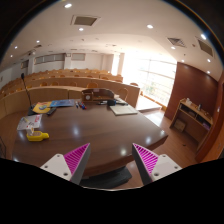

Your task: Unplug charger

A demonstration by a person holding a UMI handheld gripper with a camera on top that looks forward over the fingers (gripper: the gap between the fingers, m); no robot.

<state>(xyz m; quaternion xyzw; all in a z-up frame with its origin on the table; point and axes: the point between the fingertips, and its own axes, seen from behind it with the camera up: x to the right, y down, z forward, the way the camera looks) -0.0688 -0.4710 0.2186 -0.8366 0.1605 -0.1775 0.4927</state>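
Observation:
My gripper is open, its two pink-padded fingers spread wide with nothing between them. It hovers above the near edge of a large round dark wooden table. No charger or plug can be made out. A dark device sits at the table's far side, well beyond the fingers.
A yellow object and papers lie on the table's left side; a white sheet or laptop lies far right. Wooden cabinets line the back wall. A shelf unit stands at the right, by bright windows.

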